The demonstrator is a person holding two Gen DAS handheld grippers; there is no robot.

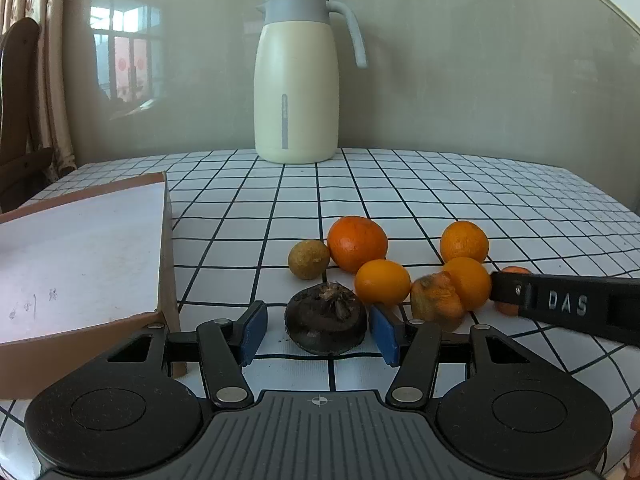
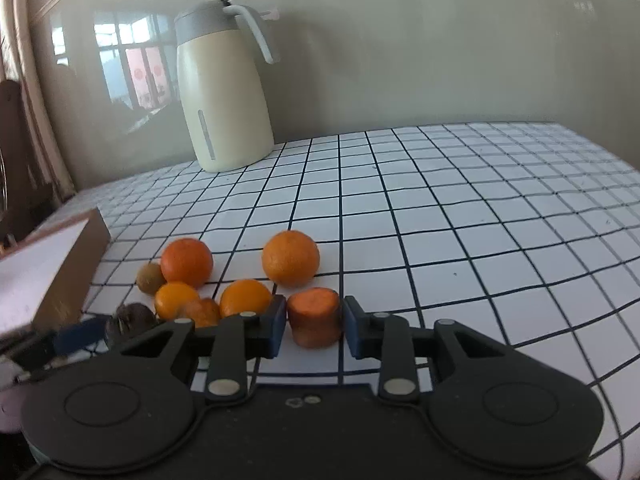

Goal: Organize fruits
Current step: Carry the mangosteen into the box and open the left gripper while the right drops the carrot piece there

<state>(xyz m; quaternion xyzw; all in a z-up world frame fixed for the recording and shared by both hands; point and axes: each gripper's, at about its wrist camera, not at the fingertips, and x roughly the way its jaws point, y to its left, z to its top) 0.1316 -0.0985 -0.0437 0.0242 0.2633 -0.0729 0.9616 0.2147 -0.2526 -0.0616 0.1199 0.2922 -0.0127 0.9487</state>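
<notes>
In the left wrist view my left gripper (image 1: pixel 320 330) is open around a dark brown water chestnut (image 1: pixel 326 322) on the checked tablecloth, its pads apart from it on both sides. Behind it lie several oranges (image 1: pixel 357 243), a small brownish fruit (image 1: pixel 309 259) and a carrot piece (image 1: pixel 438 300). In the right wrist view my right gripper (image 2: pixel 314 326) straddles a carrot chunk (image 2: pixel 314 314) standing on end, its pads close to or touching the sides. The oranges (image 2: pixel 291 257) lie just beyond. The right gripper's finger shows in the left view (image 1: pixel 560 304).
An open cardboard box (image 1: pixel 80 248) with a white inside stands at the left, close to my left gripper; its corner shows in the right wrist view (image 2: pixel 68 264). A cream thermos jug (image 1: pixel 297 80) stands at the back by the wall. A wooden chair (image 1: pixel 20 120) is beyond the table's left edge.
</notes>
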